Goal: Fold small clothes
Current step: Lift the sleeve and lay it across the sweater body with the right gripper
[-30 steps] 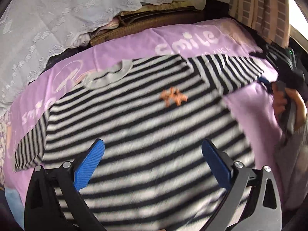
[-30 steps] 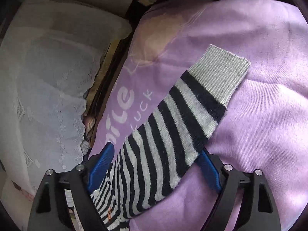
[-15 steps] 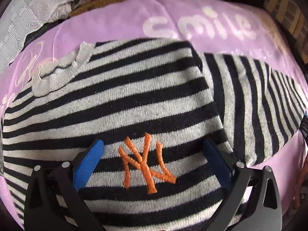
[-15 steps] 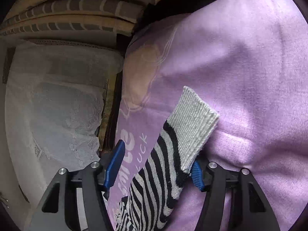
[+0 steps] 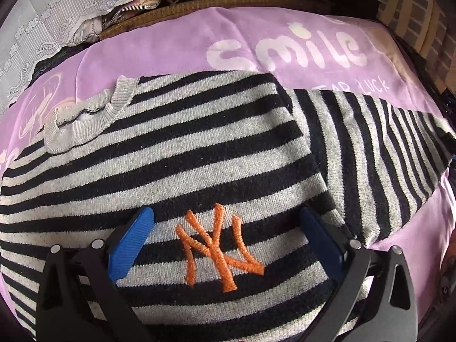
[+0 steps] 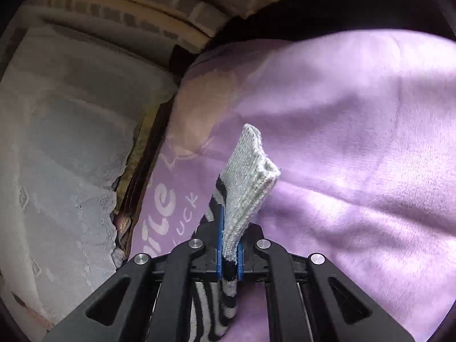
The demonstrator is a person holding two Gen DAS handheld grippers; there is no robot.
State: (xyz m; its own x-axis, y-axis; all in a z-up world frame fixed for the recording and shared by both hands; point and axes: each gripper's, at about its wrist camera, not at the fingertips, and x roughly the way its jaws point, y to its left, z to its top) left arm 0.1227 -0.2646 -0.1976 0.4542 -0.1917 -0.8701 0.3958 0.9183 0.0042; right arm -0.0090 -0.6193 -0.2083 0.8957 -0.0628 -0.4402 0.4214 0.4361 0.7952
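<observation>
Since a second ago my right gripper (image 6: 228, 259) has closed from straddling the sleeve to pinching its grey cuff (image 6: 248, 179), which now stands up from the jaws, and my left gripper (image 5: 225, 228) has dropped low over the chest. That left tool is spread wide and holds nothing, its pads either side of the orange logo (image 5: 218, 248). My striped sweater (image 5: 176, 154) lies face up and flat on the purple blanket (image 5: 176, 45), so I judge the folding barely begun: no fold is made yet. Its far sleeve and hem fall outside both views, I cannot tell whether my left pads touch the knit, and the right view hides the sleeve behind the jaws.
</observation>
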